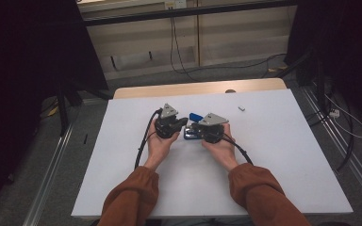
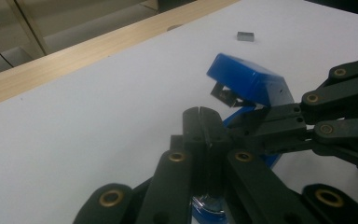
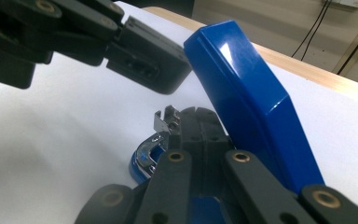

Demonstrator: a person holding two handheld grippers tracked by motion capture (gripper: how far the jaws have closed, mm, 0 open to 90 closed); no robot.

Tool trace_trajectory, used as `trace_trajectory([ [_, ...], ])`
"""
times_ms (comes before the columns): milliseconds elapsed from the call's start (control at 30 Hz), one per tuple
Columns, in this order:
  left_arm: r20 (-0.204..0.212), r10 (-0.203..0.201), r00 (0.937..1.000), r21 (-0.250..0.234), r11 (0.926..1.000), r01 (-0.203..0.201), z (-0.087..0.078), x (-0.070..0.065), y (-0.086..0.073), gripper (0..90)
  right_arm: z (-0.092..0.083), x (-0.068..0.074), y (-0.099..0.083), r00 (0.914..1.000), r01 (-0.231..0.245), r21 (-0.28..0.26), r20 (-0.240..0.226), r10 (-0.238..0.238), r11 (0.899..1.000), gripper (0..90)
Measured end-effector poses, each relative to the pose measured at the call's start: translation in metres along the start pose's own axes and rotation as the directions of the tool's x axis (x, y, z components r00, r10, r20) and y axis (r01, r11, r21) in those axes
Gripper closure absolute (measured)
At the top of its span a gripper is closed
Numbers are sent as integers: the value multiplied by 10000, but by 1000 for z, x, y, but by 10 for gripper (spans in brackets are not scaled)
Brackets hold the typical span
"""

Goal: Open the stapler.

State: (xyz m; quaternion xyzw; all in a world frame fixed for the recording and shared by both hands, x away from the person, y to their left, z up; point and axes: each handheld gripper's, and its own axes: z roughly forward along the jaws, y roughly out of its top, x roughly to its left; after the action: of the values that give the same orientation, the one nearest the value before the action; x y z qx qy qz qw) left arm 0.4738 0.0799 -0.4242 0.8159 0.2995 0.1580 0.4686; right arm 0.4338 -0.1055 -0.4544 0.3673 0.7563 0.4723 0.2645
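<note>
Both jaw pairs are fully closed: left gripper (image 1: 185,123) beside the opened blue stapler (image 1: 194,116), right gripper (image 1: 194,130) pinning its base.

The stapler (image 3: 251,93) had a glossy blue plastic cover and shiny metal inner parts. The grippers' black arms looked matt plastic with brass-coloured rivets. The table (image 1: 273,155) top was smooth matt white, edged in pale wood.
</note>
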Motion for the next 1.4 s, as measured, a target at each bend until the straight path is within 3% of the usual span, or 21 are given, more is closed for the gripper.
trace_trajectory([
  [300,42,157,9999,464,9988,-159,7,0,-7,900,-1,-1,0,10000,88,67,-6,-88,9999,900],
  [767,222,134,9997,318,9994,-141,8,1,-12,900,-1,0,0,10000,88,66,23,-88,9999,900],
  [1067,-6,406,9992,493,9980,-405,9,-2,-13,900,0,2,-1,9998,177,123,-1,-177,9998,900],
  [1400,91,41,10000,463,9989,-45,10,0,-15,900,0,2,-2,9999,157,127,56,-158,9998,900],
])
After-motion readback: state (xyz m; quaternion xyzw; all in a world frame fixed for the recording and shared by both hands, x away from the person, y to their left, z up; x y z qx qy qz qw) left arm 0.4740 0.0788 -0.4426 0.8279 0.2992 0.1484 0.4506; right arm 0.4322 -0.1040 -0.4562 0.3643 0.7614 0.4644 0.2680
